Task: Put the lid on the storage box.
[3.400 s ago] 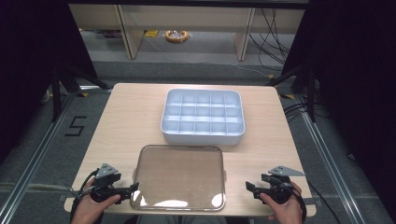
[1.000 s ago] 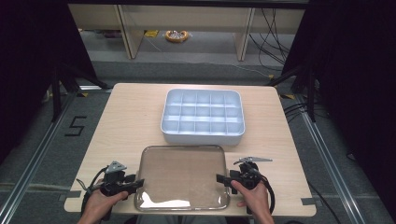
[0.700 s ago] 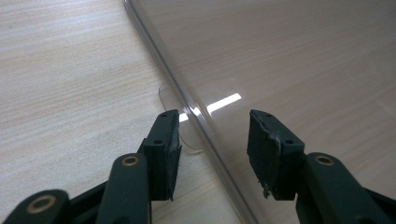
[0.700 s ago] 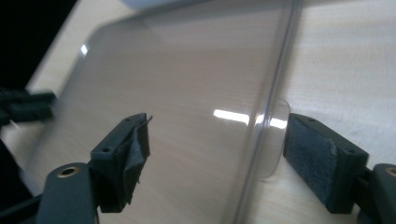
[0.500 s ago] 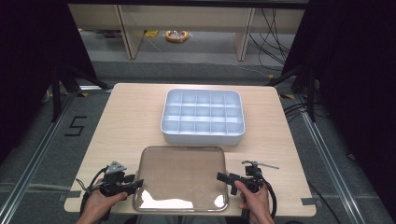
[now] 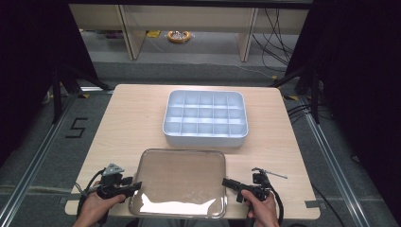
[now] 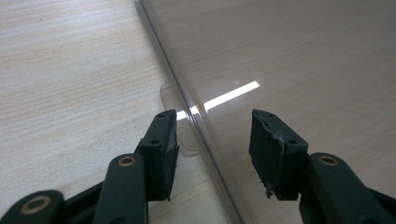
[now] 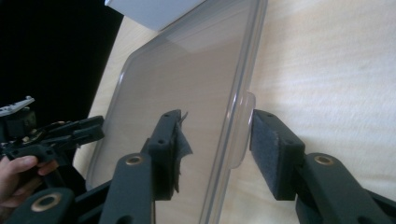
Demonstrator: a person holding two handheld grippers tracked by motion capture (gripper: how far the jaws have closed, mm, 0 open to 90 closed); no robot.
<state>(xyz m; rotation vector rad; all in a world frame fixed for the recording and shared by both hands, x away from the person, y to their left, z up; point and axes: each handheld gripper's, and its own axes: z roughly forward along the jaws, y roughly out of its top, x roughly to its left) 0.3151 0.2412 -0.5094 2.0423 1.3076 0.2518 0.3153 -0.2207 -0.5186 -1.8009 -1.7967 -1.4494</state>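
A clear plastic lid (image 6: 182,182) lies flat near the front of the wooden table (image 6: 137,123). Behind it stands a white box (image 6: 203,140) divided into several compartments. My left gripper (image 6: 137,186) sits at the lid's left edge. In the left gripper view its jaws (image 7: 214,123) straddle the rim and a small tab (image 7: 170,95), with gaps on both sides. My right gripper (image 6: 226,181) sits at the lid's right edge. Its jaws (image 8: 215,119) have just been closing around the rim's tab (image 8: 243,126), and a gap remains at the inner pad.
The table's near edge runs just below both hands. Far off in the right gripper view are the left gripper (image 8: 100,128) and its hand (image 8: 18,170). A yellow object (image 6: 178,36) lies on the floor behind the table, and cables (image 6: 293,111) trail at the right.
Both grippers have come in from the near corners to the lid's side edges. Over the last second the hands hardly moved, and the lid looks shifted slightly left.
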